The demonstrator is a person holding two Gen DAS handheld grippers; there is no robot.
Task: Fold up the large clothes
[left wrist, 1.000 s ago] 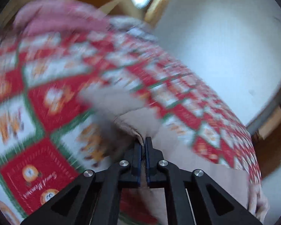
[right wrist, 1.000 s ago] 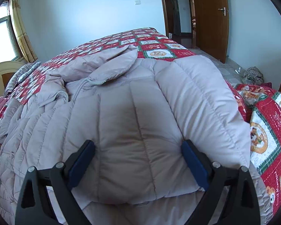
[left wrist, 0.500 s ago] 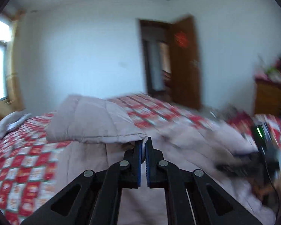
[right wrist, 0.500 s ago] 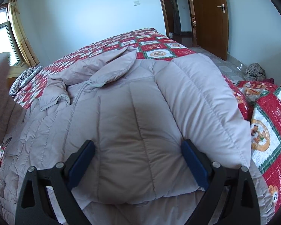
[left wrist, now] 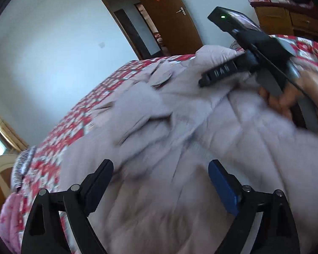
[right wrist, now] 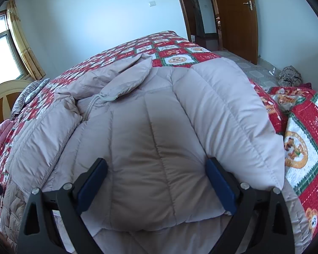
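A large pale beige-pink quilted down coat (right wrist: 159, 127) lies spread on the bed, its hood toward the far end and a sleeve folded in over each side of the body. My right gripper (right wrist: 156, 182) is open and empty, its jaws wide, just above the folded coat near its lower part. My left gripper (left wrist: 161, 180) is open and empty, over the coat (left wrist: 159, 137) from the other side. The right gripper's body and the hand holding it (left wrist: 265, 63) show in the left wrist view at the upper right.
The bed carries a red, green and white patchwork quilt (right wrist: 303, 139). A striped pillow (right wrist: 27, 97) and a cream headboard (right wrist: 4, 93) lie at the left. A brown door (right wrist: 233, 17) stands open at the far right. A wooden dresser (left wrist: 286, 19) is at the right.
My left gripper was shut on a coat sleeve, carried it over the coat body and has opened, letting it go. The sleeve now lies folded on the coat. The right gripper has hardly moved.
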